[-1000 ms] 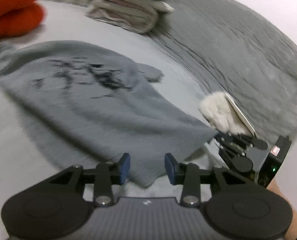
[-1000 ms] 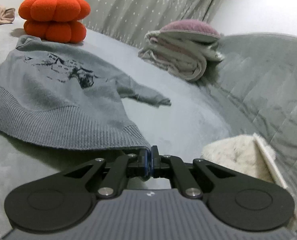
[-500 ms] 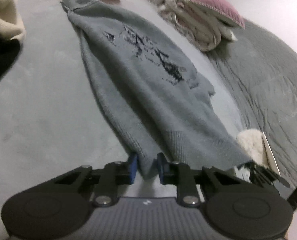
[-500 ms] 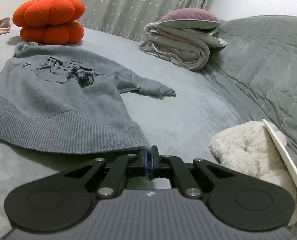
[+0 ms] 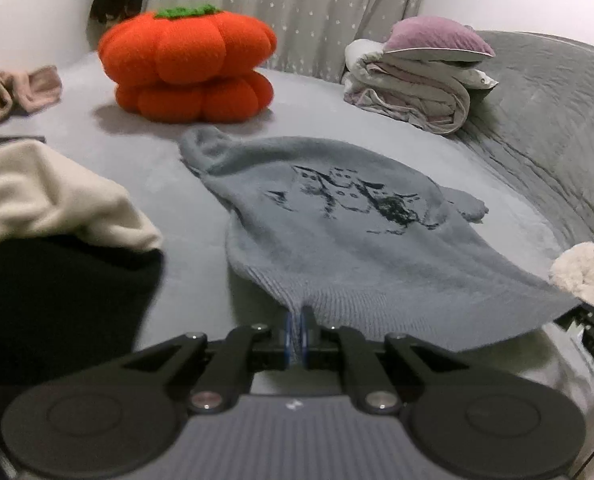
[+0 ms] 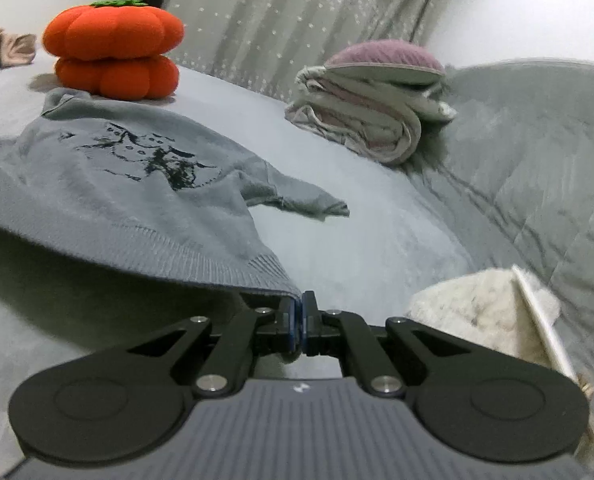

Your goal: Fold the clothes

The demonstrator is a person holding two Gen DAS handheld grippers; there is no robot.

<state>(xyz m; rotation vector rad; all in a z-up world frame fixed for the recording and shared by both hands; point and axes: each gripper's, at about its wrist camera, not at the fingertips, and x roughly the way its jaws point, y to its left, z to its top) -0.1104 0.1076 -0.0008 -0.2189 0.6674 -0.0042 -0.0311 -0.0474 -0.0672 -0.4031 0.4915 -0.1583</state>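
Right gripper [image 5: 593, 332] cut off by left-wrist view's right edge. Sweater [image 6: 109, 184] left side cropped in right-wrist view. Cream garment [image 5: 49, 196] cropped left. Print motif unreadable.

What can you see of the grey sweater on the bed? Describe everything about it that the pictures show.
The grey sweater is a soft knit with a dark printed picture on its chest and a ribbed hem. It lies spread front-up on the grey bed, neck towards the orange pumpkin cushion, one sleeve trailing out to the side. The left gripper has just closed its jaws on the hem; the right gripper pinches the hem corner, lifting that edge off the bed.
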